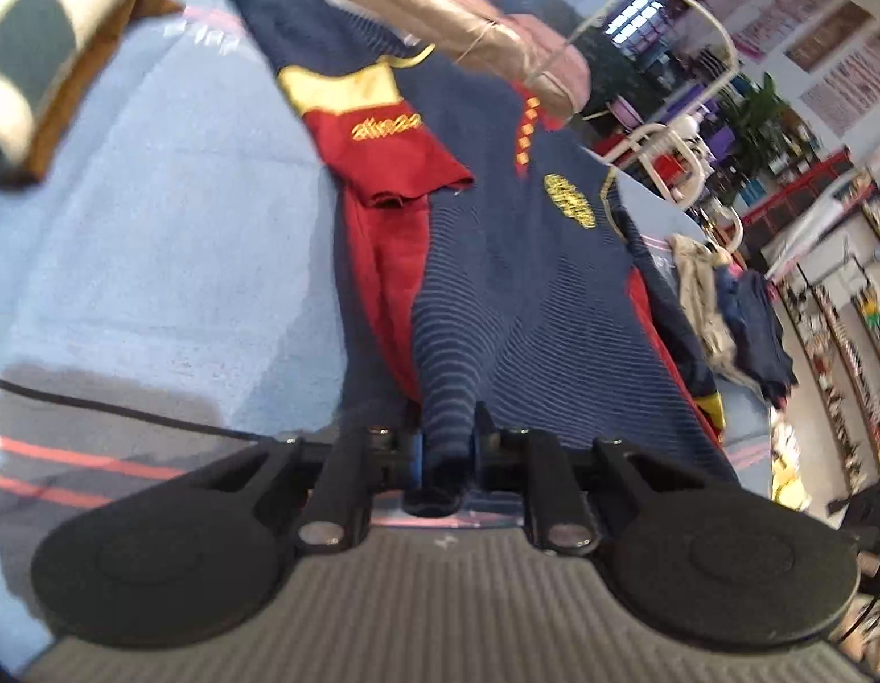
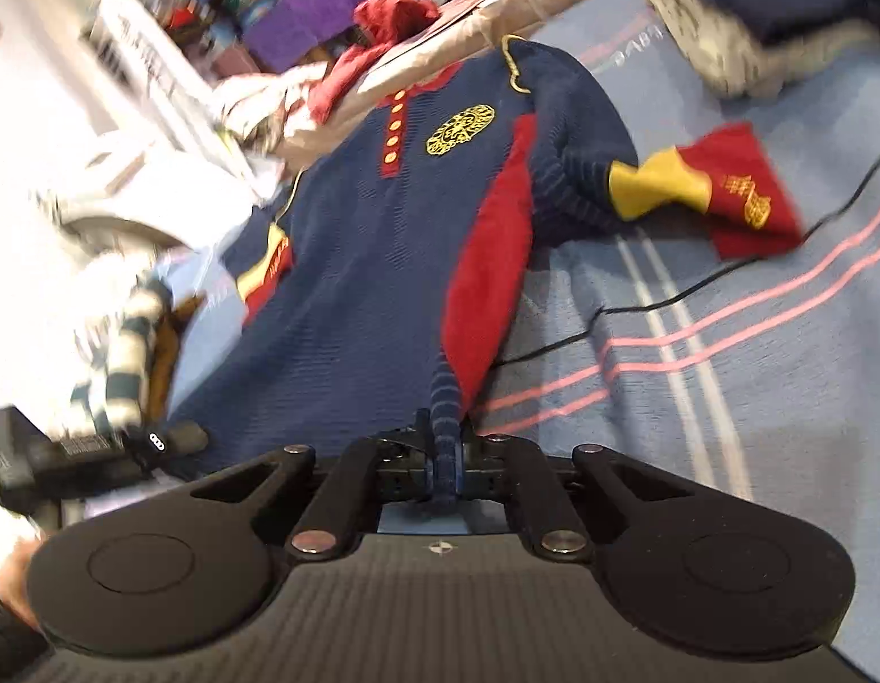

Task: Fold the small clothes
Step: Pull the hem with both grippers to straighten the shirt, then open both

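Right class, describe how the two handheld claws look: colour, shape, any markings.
Both are matte black. The left claw and right claw each have two round disc-like lobes, linkage bars with silver pivot pins, and a grey ribbed base. The right base bears a small crosshair mark.

A light blue cloth with pink stripes (image 2: 690, 336) and white ones covers the tabletop (image 1: 155, 239). A thin black cable (image 2: 656, 307) runs across it. At the upper left of the left wrist view lies a green-and-white checked fabric (image 1: 36, 40) over something brown. At the right of that view stand store shelves (image 1: 838, 341) full of small goods, a green plant (image 1: 764, 108), and posters (image 1: 827, 28) on a white wall. Purple boxes (image 2: 315, 17) show at the top of the right wrist view.
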A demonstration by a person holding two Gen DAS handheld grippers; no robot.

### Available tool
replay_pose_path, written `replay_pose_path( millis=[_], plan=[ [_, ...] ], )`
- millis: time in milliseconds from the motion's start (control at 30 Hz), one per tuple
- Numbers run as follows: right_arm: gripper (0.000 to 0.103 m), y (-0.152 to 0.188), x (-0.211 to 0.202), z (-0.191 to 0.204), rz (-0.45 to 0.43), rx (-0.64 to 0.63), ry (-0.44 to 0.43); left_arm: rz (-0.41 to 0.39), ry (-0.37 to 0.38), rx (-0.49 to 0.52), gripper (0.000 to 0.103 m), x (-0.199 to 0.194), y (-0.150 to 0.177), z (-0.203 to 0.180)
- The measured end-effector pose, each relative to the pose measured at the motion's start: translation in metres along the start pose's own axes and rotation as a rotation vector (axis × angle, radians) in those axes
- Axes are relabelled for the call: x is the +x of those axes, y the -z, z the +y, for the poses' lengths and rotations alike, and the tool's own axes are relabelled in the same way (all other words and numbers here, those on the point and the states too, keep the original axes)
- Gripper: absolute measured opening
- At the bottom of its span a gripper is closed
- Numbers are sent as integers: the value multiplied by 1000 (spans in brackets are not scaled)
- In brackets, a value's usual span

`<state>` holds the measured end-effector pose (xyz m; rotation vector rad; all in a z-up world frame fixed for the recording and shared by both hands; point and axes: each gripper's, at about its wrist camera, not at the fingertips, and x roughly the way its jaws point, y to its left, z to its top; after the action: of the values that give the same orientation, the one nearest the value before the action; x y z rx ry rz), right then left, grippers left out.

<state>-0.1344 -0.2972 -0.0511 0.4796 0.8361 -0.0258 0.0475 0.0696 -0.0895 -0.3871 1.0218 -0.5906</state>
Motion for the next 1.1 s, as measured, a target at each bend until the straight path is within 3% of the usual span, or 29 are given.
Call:
replay_pose_path(
  millis=[67, 233, 300, 367, 400, 433, 467, 500, 533, 567, 600, 633, 700, 767, 900, 1100],
  plan=[
    [10, 1, -17, 3, 50, -50, 8, 23, -8, 42, 14, -15, 4, -5],
    [10, 8, -39, 7, 159, -105, 16, 175, -52, 132, 14, -37, 29, -9],
    [10, 18, -34, 6, 194, -124, 38, 209, -106, 172, 16, -36, 40, -6],
    [13, 27, -22, 4, 214, -105, 40, 245, -126, 157, 23, -26, 46, -2],
    [29, 31, -12, 4, 229, -84, 35, 271, -142, 151, 34, -19, 47, -1],
    [37, 34, -5, 2, 252, -71, 43, 280, -156, 152, 42, -14, 49, -1],
    [56, 35, -2, 1, 260, -59, 49, 285, -148, 160, 45, -13, 49, -2],
    [63, 35, -5, 1, 242, -47, 48, 288, -139, 175, 54, -15, 49, -5],
    [63, 32, -11, -1, 214, -43, 45, 290, -142, 193, 71, -18, 48, -8],
    [64, 27, -20, -3, 171, -42, 48, 285, -157, 213, 82, -24, 47, -10],
    [69, 21, -31, -7, 118, -37, 64, 273, -186, 233, 99, -30, 46, -13],
    [74, 14, -41, -11, 68, -29, 87, 259, -213, 245, 103, -37, 43, -14],
    [93, -2, -60, -26, -58, -13, 143, 234, -233, 242, 103, -52, 36, -11],
    [101, -16, -68, -39, -146, -4, 202, 184, -235, 224, 103, -64, 24, -15],
    [100, -38, -52, -71, -231, 47, 241, 93, -193, 203, 103, -77, 2, -24],
    [96, -53, 1, -110, -211, 203, 265, 142, -100, 195, 103, -44, 4, -49]
  ],
)
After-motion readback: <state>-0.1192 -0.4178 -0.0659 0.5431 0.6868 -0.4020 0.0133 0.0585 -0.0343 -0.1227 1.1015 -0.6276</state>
